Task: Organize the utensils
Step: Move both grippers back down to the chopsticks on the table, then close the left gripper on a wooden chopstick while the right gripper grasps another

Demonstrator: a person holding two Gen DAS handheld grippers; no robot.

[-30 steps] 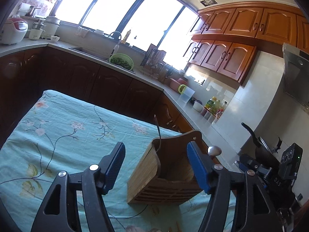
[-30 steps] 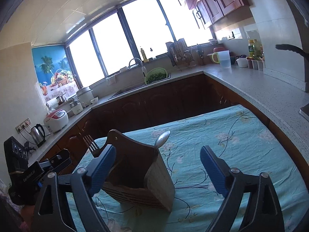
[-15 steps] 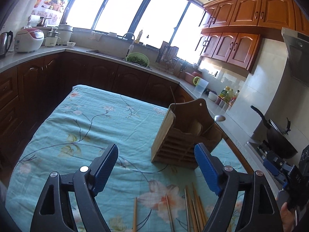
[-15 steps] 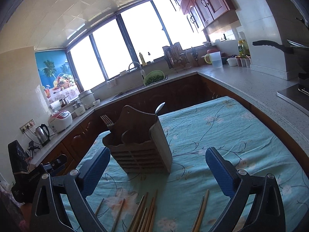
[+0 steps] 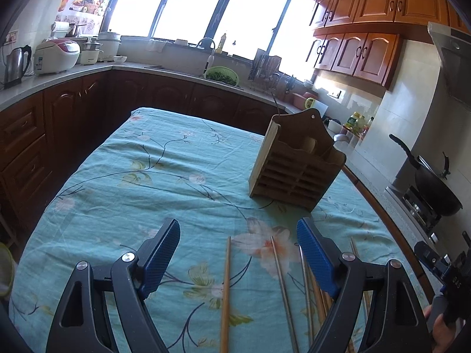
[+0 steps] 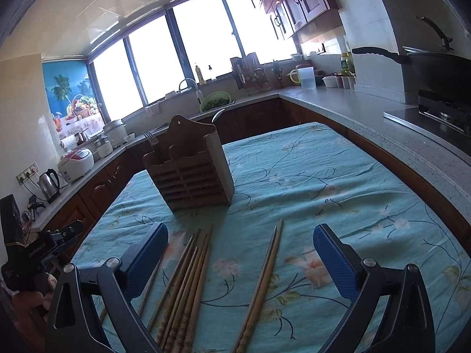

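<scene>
A wooden slatted utensil holder stands upright on the teal flowered tablecloth. A fork and a spoon stick out of it. Several wooden and metal chopsticks lie loose on the cloth on the near side of the holder. My left gripper is open above the chopsticks, with nothing between its blue pads. My right gripper is open too, straddling a pair of chopsticks without touching them.
Dark wood cabinets and a grey counter ring the table. A wok sits on the stove at the right. A rice cooker and kettle stand on the left counter. The other gripper's handle and a hand show at the frame edges.
Both grippers have pulled back from the holder, which now looks smaller and farther off. The chopsticks on the cloth have come into view beneath the open jaws.
</scene>
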